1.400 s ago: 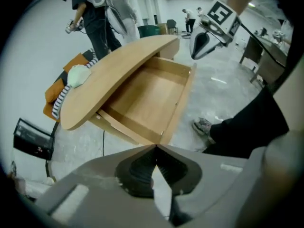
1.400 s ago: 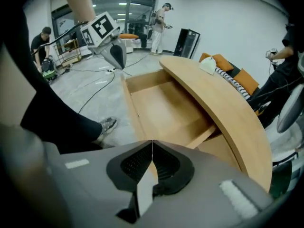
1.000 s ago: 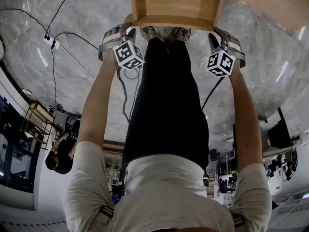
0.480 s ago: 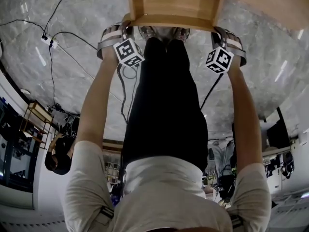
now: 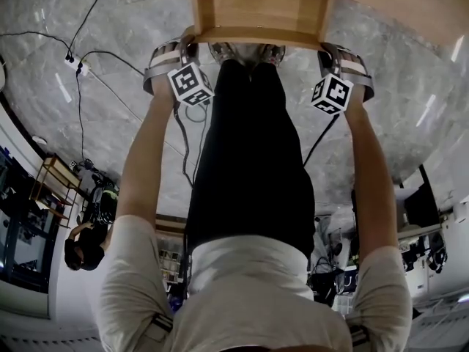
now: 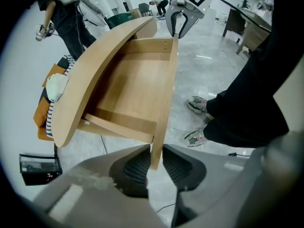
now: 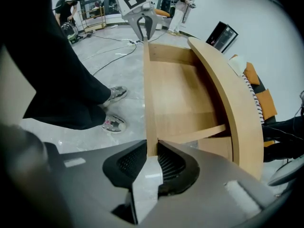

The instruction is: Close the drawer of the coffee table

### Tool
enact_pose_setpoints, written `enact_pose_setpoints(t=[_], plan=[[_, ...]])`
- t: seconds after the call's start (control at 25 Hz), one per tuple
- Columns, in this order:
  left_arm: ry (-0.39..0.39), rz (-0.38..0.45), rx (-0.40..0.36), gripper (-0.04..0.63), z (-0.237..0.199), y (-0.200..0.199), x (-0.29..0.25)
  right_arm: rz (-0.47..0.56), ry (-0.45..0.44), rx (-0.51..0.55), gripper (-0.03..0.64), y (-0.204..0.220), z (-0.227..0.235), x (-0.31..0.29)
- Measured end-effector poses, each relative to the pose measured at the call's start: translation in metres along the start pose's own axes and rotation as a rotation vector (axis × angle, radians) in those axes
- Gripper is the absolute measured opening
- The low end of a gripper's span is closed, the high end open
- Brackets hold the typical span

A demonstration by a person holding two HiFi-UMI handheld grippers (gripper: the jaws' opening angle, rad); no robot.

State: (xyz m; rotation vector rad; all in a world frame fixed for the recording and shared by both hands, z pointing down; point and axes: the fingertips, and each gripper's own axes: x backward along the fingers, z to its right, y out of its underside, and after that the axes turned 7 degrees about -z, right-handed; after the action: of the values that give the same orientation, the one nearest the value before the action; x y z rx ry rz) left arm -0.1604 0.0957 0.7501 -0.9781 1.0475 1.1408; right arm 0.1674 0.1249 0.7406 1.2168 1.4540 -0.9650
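The coffee table's wooden drawer (image 5: pixel 256 9) stands pulled out from under the curved tabletop (image 5: pixel 410 6), empty inside (image 6: pixel 133 84). My left gripper (image 5: pixel 193 37) straddles the left end of the drawer's front panel (image 5: pixel 256 35). Its jaws are closing, and the panel's edge (image 6: pixel 164 103) stands between the pads (image 6: pixel 138 164), which touch it. At the panel's right end my right gripper (image 5: pixel 327 48) does the same. Its jaws are closing onto the panel's edge (image 7: pixel 151 103) between its pads (image 7: pixel 167 163). Each gripper shows at the far end of the other's view: right gripper (image 6: pixel 179 25), left gripper (image 7: pixel 142 30).
The person's black-trousered legs and shoes (image 6: pixel 197 103) stand right in front of the drawer. Cables and a power strip (image 5: pixel 77 63) lie on the marble floor at the left. Beyond the table are a striped cushion (image 6: pixel 57 91), a black box (image 6: pixel 40 167) and people.
Both grippers have stayed at the ends of the front panel, and their marker cubes have rolled a little. The drawer sits slightly higher in the head view.
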Motion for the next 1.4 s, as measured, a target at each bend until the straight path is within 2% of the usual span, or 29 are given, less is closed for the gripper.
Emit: enact_pose_setpoints(t=[0.44,0.8,1.04,1.4], plan=[[0.028,-0.023,-0.003,0.106,-0.004,0.001,0.009,-0.007,-0.05,0.018,0.077,0.0,0.006,0.012],[0.007,-0.068,-0.005,0.106,-0.007,0.006,0.01,0.012,-0.056,0.035,0.075,-0.001,0.004,0.012],[0.017,-0.054,0.023,0.107,-0.007,0.003,0.011,0.016,-0.072,0.007,0.075,-0.001,0.004,0.012],[0.043,-0.048,0.012,0.107,-0.01,0.007,0.009,0.017,-0.075,0.007,0.075,-0.004,0.008,0.012]])
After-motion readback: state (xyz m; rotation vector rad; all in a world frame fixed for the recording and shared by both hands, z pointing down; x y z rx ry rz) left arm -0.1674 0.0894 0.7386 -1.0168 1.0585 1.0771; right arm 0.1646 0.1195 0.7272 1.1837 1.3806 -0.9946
